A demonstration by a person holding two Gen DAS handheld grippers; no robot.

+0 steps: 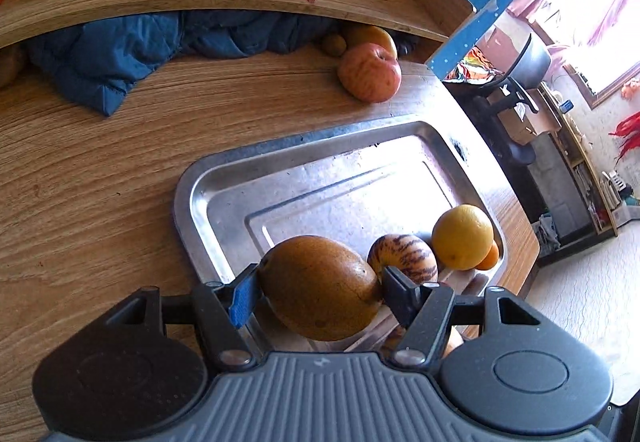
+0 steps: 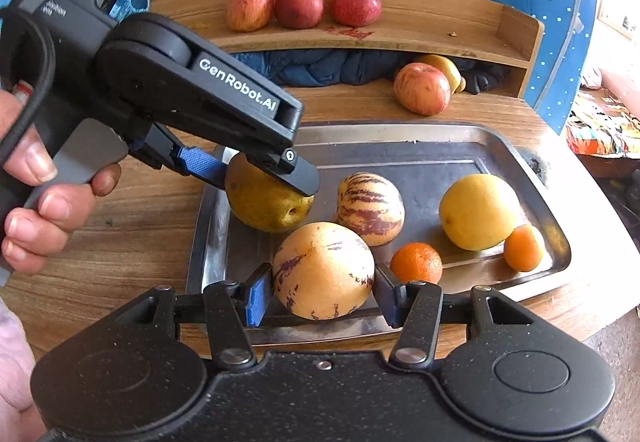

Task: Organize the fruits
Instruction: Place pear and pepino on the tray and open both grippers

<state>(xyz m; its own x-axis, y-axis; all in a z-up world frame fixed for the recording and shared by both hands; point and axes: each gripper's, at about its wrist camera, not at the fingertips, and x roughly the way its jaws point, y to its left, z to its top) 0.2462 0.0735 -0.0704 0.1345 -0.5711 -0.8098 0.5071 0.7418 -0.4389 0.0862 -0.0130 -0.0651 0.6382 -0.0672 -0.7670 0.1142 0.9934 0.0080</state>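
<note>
Steel tray (image 2: 440, 146) holds fruit. Left gripper (image 1: 318, 288) pinches a pear (image 1: 316, 286). Right gripper (image 2: 323, 292) pinches a melon (image 2: 323, 270).

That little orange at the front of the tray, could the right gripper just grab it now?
Probably not yet. The right gripper is already shut on a pale striped melon, so its jaws are full. The small orange sits close beside it in the metal tray, uncovered, so reaching it looks easy once the melon is released.

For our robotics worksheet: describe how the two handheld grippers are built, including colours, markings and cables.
The left gripper is matte black with a grey handle, white "GenRobot.AI" lettering, blue finger pads and a black cable. The right gripper has a speckled black body, metal pivot pins and blue pads too.
</note>
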